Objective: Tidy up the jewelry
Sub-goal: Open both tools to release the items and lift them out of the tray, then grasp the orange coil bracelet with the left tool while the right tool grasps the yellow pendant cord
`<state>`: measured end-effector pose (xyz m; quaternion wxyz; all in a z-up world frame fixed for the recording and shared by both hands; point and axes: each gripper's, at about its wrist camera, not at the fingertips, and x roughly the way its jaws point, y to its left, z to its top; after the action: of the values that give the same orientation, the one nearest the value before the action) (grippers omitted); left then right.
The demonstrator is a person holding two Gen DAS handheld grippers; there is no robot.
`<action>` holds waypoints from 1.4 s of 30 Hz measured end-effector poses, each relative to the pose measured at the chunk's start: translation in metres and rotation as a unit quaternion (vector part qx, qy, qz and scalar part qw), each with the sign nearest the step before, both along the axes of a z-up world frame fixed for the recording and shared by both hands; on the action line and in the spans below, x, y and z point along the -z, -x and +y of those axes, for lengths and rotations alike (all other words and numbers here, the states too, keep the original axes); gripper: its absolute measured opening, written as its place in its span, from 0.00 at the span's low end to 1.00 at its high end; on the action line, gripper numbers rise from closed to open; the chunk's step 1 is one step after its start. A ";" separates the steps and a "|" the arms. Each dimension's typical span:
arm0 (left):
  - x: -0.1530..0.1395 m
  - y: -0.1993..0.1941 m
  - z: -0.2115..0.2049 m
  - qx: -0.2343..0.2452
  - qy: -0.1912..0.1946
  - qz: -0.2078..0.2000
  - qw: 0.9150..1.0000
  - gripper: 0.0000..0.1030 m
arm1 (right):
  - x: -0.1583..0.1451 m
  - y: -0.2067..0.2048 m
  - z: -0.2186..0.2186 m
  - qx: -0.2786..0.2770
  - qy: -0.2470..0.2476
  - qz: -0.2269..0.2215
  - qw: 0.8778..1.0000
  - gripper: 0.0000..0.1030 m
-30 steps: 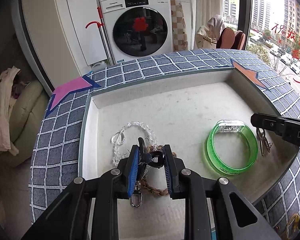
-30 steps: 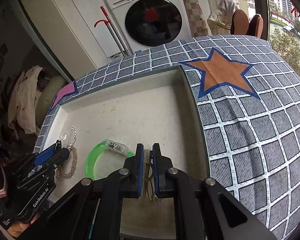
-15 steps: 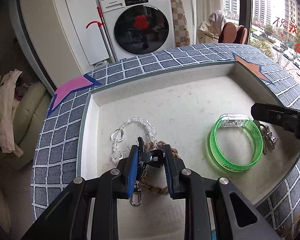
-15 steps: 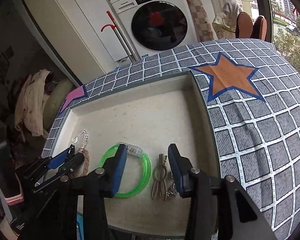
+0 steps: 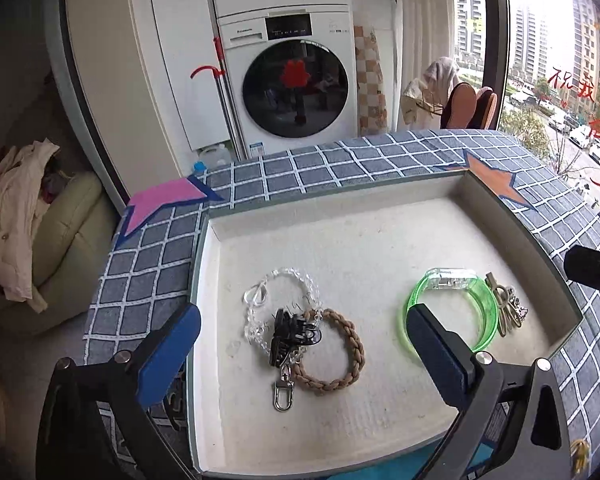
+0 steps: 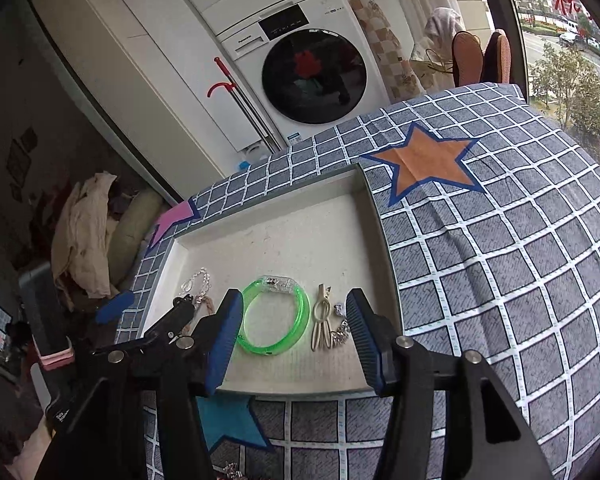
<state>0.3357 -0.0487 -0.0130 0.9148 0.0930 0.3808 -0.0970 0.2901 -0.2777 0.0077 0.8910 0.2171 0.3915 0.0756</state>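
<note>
A shallow white-lined tray [image 5: 380,240] [image 6: 300,232] holds the jewelry. At its left lie a clear bead bracelet [image 5: 284,280], a brown braided bracelet [image 5: 340,356] and a black clip with a silver clasp [image 5: 290,340]. At its right lie a green translucent bangle [image 5: 476,308] [image 6: 276,320] and a beige hair clip with a small chain [image 5: 506,310] [image 6: 324,320]. My left gripper [image 5: 300,352] is open and empty, above the black clip. My right gripper [image 6: 294,332] is open and empty, above the bangle and hair clip.
The tray sits on a blue checked cloth [image 6: 500,280] with an orange star [image 6: 428,164], a pink star [image 5: 160,204] and a blue star [image 6: 228,416]. A washing machine [image 5: 296,80] stands behind. A cream cushion with clothes [image 5: 40,220] lies left.
Both grippers have opened wide and pulled back and up. The left let go of the black clip, which now lies on the bracelets. The right released the hair clip earlier.
</note>
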 end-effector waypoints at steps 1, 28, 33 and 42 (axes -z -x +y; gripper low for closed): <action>-0.001 0.001 -0.001 0.001 -0.001 0.004 1.000 1.00 | -0.001 0.004 -0.001 0.002 -0.001 0.001 1.000 0.58; 0.002 0.143 0.025 0.041 0.026 0.044 0.998 1.00 | -0.021 0.136 -0.009 0.018 0.085 -0.020 0.996 1.00; 0.018 0.156 0.024 0.033 0.027 0.062 0.997 1.00 | -0.002 0.152 -0.003 -0.004 0.084 0.006 0.996 1.00; 0.034 0.161 0.023 0.020 0.028 0.080 0.996 1.00 | 0.036 0.166 -0.005 -0.001 0.093 0.085 0.992 1.00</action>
<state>0.1746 -0.0253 -0.0467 0.8816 0.0670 0.4480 -0.1325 0.1237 -0.2832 -0.0283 0.8707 0.1389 0.4712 0.0211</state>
